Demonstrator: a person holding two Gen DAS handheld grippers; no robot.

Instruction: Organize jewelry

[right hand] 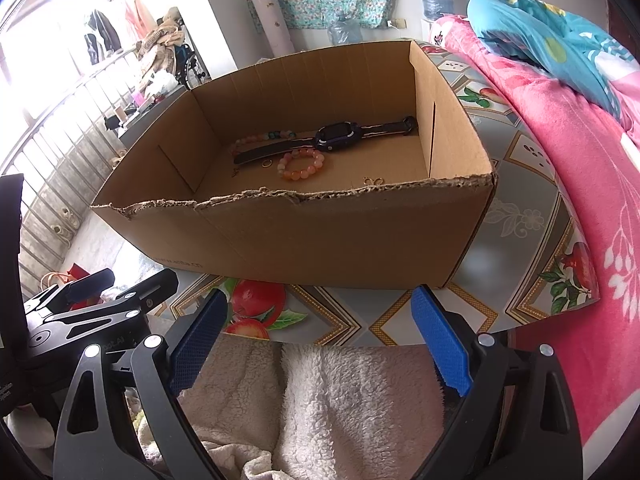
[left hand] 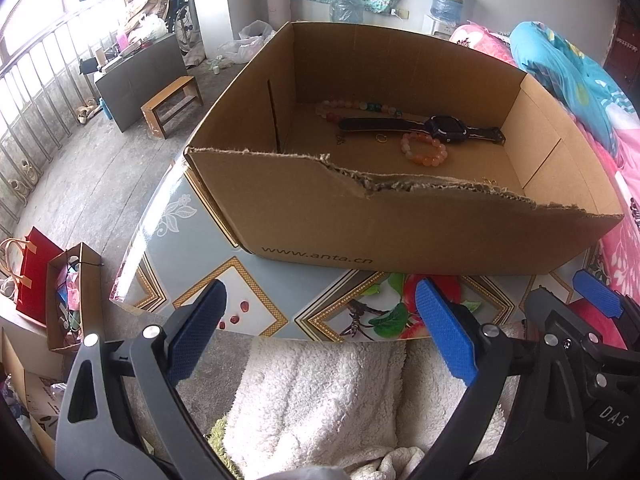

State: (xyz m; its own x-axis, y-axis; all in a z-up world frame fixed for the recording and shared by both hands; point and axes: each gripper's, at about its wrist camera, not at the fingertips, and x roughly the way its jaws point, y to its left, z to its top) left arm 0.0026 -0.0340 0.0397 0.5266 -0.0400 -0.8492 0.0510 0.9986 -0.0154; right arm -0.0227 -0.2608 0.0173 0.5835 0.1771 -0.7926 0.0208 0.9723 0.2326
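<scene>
Fruit-print tabletop [right hand: 500,240]; cardboard box [right hand: 320,240], pink blanket [right hand: 560,160]

Black grippers, blue textured jaws, silver screws.

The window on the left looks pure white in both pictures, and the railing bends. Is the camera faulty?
No fault, as far as I can tell. Left wrist view: the window is overexposed by daylight, and the fisheye lens curves the railing. Right wrist view: same blown-out window; the cardboard box stays sharp and evenly lit, corners darken.
</scene>
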